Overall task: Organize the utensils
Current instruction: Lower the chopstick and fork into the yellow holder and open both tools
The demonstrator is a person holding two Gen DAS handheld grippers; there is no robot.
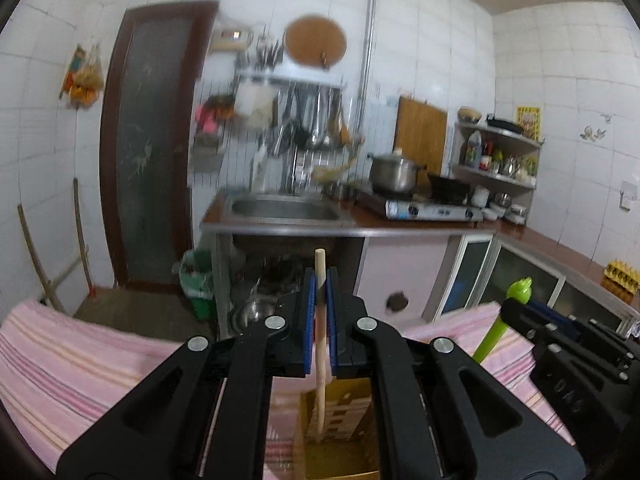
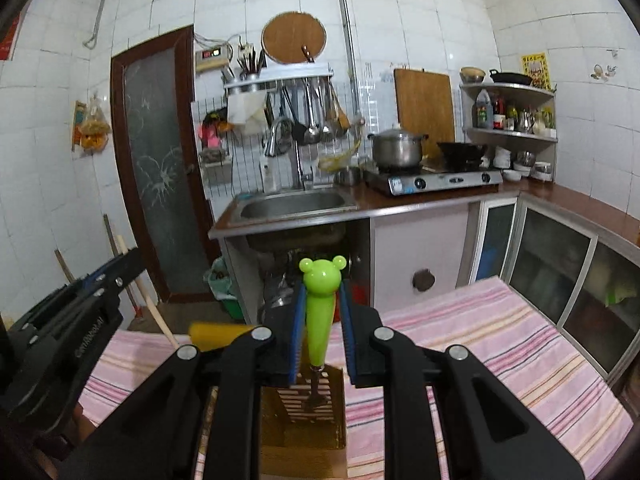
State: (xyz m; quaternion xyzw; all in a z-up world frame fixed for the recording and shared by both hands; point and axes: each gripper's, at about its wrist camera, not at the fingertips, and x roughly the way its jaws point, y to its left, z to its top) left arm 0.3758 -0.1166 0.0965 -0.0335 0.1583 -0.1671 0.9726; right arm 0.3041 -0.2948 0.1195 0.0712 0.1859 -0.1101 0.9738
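While upright, green bear-headed utensil (image 2: 319, 312) and pale wooden stick (image 1: 320, 320) look slim.

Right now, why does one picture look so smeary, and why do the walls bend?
Left wrist view: the hanging ladles and steel sink are smeared by blur, while the thin wooden stick in the left gripper stays fairly crisp. Right wrist view: sharper throughout. Both views: the fisheye lens bows the white tiled walls and darkens the corners.

Slotted box (image 2: 304, 404) low centre on striped cloth (image 2: 480, 344); sink (image 2: 294, 204) behind, stove (image 2: 436, 182) to its right.
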